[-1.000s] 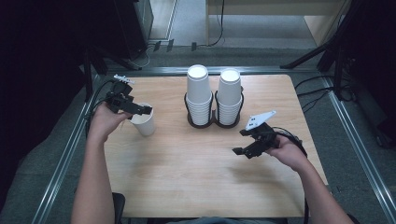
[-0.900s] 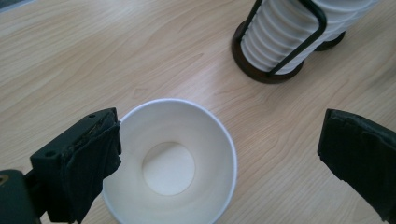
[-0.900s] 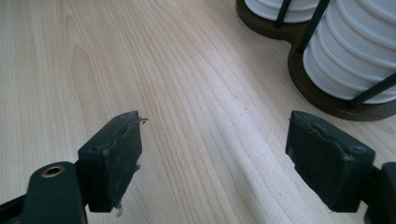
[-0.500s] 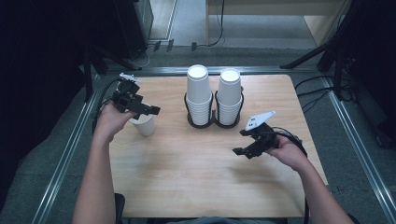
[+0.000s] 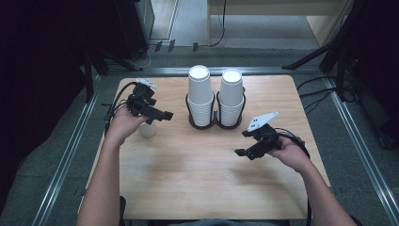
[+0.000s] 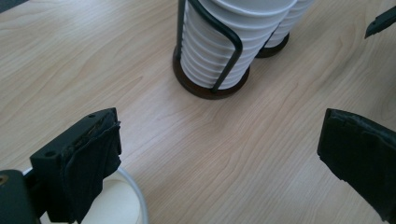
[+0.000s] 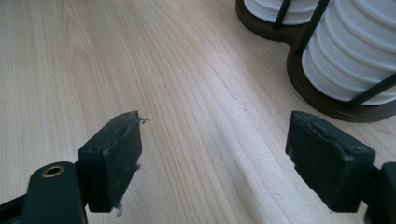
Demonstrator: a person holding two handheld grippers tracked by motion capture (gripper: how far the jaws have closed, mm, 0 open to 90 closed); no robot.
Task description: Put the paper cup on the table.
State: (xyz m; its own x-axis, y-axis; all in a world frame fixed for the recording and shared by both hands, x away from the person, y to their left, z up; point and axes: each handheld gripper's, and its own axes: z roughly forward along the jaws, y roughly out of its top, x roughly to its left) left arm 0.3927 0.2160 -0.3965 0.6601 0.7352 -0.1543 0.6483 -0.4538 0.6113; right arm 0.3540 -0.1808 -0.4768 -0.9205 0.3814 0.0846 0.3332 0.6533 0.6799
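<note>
Two tall stacks of white paper cups stand side by side in a black wire holder at the back middle of the wooden table. A single white cup stands upright at the left, half hidden under my left hand. My left gripper hovers just above and right of it, open and holding nothing. In the left gripper view the jaws are wide apart, the cup's rim lies below the left jaw, and the nearer stack is ahead. My right gripper is open and empty over bare wood.
The holder's dark base lies just ahead and right of the right gripper. Metal rails run along the table's left and right sides. Cables trail off the right edge, and the right gripper's tip shows in the left gripper view.
My left gripper let go of the single cup, rose and moved right toward the stacks. The cup stays standing on the table. The right gripper has not moved.
</note>
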